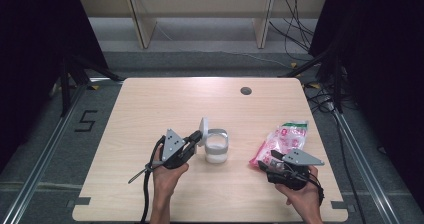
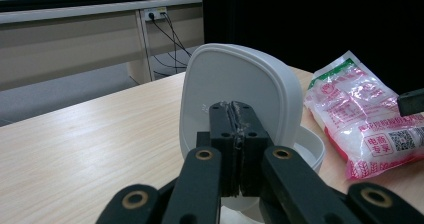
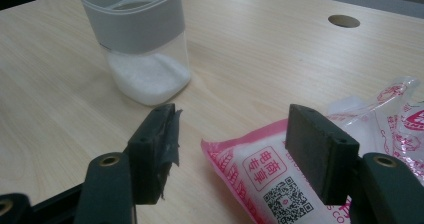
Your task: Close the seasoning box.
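A clear container (image 1: 217, 149) with a grey collar holds white granules and stands mid-table. Its white lid (image 1: 204, 126) is raised upright at the container's left rim. My left gripper (image 1: 198, 136) is shut on the lid's edge; in the left gripper view the jaws (image 2: 233, 119) press together against the lid (image 2: 235, 79). A pink and white plastic bag (image 1: 282, 141) lies to the right. My right gripper (image 1: 267, 161) stands open at the bag's near corner. In the right gripper view its pads (image 3: 234, 119) sit either side of the bag (image 3: 270, 179) without touching it, and the container (image 3: 140, 49) is beyond.
The wooden table (image 1: 165, 99) has a round cable hole (image 1: 245, 90) near its far edge. Wooden shelving legs and loose cables are on the floor beyond. The bag (image 2: 360, 114) lies right of the container in the left gripper view.
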Available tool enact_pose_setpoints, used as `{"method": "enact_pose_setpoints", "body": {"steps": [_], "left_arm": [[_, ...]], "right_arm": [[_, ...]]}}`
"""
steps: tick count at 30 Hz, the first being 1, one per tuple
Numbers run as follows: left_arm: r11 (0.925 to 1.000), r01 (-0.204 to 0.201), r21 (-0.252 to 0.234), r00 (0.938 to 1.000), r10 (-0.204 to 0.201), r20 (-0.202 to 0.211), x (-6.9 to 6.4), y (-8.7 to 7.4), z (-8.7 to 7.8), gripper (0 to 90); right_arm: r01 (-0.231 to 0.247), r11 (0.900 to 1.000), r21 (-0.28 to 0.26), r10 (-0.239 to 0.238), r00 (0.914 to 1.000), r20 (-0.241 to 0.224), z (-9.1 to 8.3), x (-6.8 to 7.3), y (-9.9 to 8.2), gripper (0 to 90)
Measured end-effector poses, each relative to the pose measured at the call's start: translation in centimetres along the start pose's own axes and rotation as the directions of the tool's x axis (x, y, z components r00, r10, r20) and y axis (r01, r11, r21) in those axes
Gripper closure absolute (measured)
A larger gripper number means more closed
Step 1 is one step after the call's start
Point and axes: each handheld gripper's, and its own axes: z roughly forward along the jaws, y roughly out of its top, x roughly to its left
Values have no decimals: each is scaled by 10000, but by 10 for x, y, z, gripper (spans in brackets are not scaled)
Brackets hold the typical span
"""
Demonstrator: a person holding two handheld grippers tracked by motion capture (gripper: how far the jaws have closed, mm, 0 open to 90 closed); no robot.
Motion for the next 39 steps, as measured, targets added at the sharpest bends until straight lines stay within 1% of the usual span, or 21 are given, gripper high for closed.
{"method": "enact_pose_setpoints", "body": {"steps": [2, 3, 8, 9, 10, 11, 12, 13, 18, 19, 20, 22, 23, 26, 27, 30, 31, 34, 35, 37, 39], "left_arm": [[10000, -57, 7, 10000, 57, 47, -1, 0, 1, 877], [10000, -92, -10, 9999, 92, 138, -4, 0, 3, 876], [9997, -215, 63, 9995, 213, 222, -7, 1, 4, 868], [9998, -196, 67, 9995, 194, 262, -8, 1, 4, 859], [9998, -172, 25, 9993, 171, 344, -8, 1, 6, 846], [9999, -155, 18, 9992, 154, 358, -9, 1, 6, 815], [9999, -155, 18, 9992, 154, 358, -9, 1, 6, 794], [9998, -111, 133, 9993, 106, 364, -9, 2, 5, 794], [9997, 29, 254, 9979, -46, 653, -4, 0, 3, 660], [9997, 132, 228, 9974, -148, 704, -3, 0, 2, 642], [9996, 166, 229, 9975, -181, 676, -2, 0, 1, 642], [9997, 132, 212, 9975, -147, 693, -1, 0, -1, 619], [9997, 135, 225, 9973, -151, 716, -1, 1, -2, 572], [9997, 105, 227, 9961, -124, 874, 0, 0, -4, 549], [9994, 25, 333, 9963, -53, 862, -2, -1, -5, 510], [9990, 108, 429, 9963, -144, 843, -3, -3, -6, 489], [9990, -4, 450, 9967, -33, 817, -4, -3, -6, 460], [9986, -66, 517, 9963, 21, 861, -5, -3, -8, 395], [9988, -18, 490, 9949, -32, 1008, -6, -4, -9, 395], [9981, 190, 580, 9922, -260, 1221, -6, -7, -12, 369], [9973, 53, 733, 9925, -142, 1213, -7, -13, -15, 352]], "right_arm": [[132, 9999, 30, -132, 9999, 80, 0, -1, 0, 383], [-101, 9999, 104, 100, 9999, 55, -1, 1, 0, 383], [-133, 9999, 58, 132, 9999, 55, -1, 2, 0, 383], [129, 9999, -12, -129, 9999, 81, 0, 0, 0, 383], [129, 9999, -4, -129, 9999, 90, 0, 0, 0, 383], [-158, 9998, 76, 158, 9999, 35, -1, 2, 0, 383], [-158, 9998, 76, 158, 9999, 35, -1, 2, 0, 383], [147, 9999, -18, -147, 9999, 55, 0, 0, 0, 383], [117, 9999, -22, -117, 9999, -4, 0, 0, 0, 383], [-174, 9998, 89, 174, 9998, -16, -1, 2, 0, 383], [-174, 9998, 89, 174, 9998, -16, -1, 2, 0, 383], [-101, 9999, 38, 100, 9999, 48, -1, 1, 0, 383], [176, 9998, -41, -176, 9998, -6, 0, -2, 0, 383], [8, 10000, -34, -8, 10000, -38, 1, -1, -1, 383], [3, 10000, -11, -3, 10000, -12, 0, -1, -1, 382], [119, 9999, 27, -119, 9999, -8, 0, -3, -1, 381], [75, 10000, 40, -75, 10000, -13, 0, -3, -1, 378], [-26, 10000, -94, 25, 10000, -59, 1, -3, -2, 369], [-12, 9999, -105, 12, 10000, -41, 1, -3, -1, 357], [-233, 9997, -109, 235, 9996, 143, 0, -2, -2, 320], [-71, 9999, -143, 73, 9999, 154, 1, -4, -2, 310]]}}
